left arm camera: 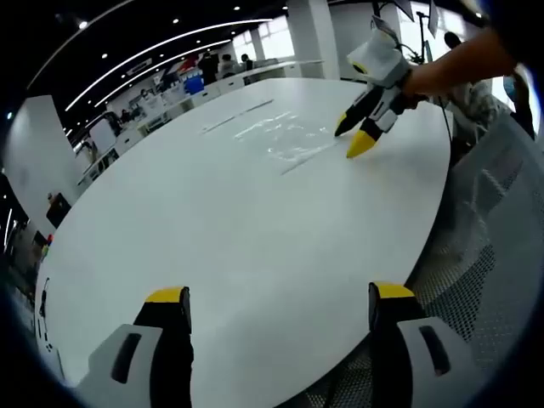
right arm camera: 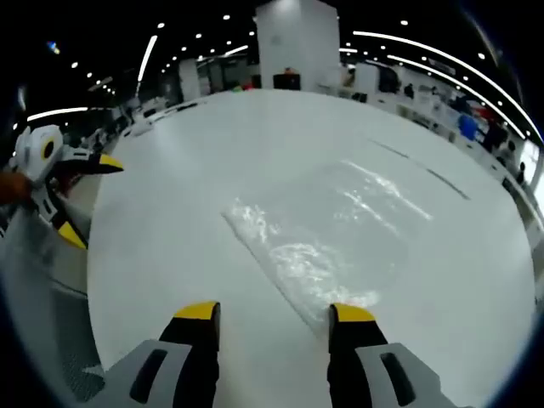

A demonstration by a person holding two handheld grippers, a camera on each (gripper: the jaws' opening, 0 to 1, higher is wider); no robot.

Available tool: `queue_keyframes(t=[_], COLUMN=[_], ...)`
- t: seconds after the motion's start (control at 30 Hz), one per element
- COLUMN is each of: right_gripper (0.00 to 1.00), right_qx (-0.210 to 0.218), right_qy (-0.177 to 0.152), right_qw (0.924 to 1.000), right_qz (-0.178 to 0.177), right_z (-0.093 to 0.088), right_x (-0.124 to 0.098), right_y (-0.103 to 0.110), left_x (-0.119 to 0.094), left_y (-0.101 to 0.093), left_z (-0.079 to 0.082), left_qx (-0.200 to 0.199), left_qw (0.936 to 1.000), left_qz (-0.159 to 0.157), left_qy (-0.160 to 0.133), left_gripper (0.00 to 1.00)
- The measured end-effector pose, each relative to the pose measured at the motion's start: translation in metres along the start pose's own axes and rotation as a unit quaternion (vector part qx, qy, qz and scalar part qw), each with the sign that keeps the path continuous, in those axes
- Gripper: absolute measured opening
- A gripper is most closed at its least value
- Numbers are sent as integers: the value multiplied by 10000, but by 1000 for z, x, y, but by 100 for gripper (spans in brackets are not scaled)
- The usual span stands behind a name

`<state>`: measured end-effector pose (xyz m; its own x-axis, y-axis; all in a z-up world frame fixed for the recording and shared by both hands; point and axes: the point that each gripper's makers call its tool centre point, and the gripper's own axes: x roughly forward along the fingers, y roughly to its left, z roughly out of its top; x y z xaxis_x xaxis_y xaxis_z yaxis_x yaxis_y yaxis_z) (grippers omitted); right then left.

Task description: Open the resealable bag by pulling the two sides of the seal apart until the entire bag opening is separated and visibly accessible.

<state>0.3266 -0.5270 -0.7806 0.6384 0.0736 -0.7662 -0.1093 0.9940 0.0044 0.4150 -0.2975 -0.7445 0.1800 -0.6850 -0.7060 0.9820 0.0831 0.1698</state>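
A: In the left gripper view, the left yellow-tipped gripper (left arm camera: 276, 304) hangs wide open and empty over the round white table (left arm camera: 212, 229). The clear, crinkled plastic resealable bag (left arm camera: 285, 140) lies flat well across it, the right yellow-tipped gripper (left arm camera: 355, 136) parted beside its edge.

B: In the right gripper view, that gripper's jaws straddle the bag's near strip, holding nothing. The film is glossy, wrinkled, nearly invisible. I'd worry the jaws pinch both layers together, or it slides.
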Motion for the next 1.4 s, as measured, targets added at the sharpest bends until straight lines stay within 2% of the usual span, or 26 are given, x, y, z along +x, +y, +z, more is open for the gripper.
queue_keyframes(t=[0.17,0.33,0.53,0.67,0.87,1.07,1.2,1.4], right_gripper=[29,23,10,6,2,0,0,0], right_qx=[-106,-283,-539,-743,-688,-682,-963,-1203], right_qy=[47,183,259,403,436,472,539,452], right_qw=[9999,9994,9979,9959,9960,9945,9907,9863], right_qz=[-25,100,230,310,375,639,802,1036], right_z=[4,1,-1,-1,-3,-6,-8,-7], right_x=[0,-2,-4,-2,-3,-7,-12,-21], right_y=[-13,-11,-4,-1,1,10,19,33], left_x=[1,0,1,1,1,-3,-4,2], left_y=[-2,-4,-7,-11,-16,-15,-15,-17], left_z=[-1,-1,-2,-3,-1,7,21,40], left_qx=[70,90,99,32,90,59,71,413], left_qw=[10000,9999,9998,9996,9991,9989,9987,9972], left_qz=[-49,-82,-152,-273,-399,-469,-498,-600], left_qy=[22,24,55,74,82,45,-88,-147], left_gripper=[83,82,81,81,79,79,79,78])
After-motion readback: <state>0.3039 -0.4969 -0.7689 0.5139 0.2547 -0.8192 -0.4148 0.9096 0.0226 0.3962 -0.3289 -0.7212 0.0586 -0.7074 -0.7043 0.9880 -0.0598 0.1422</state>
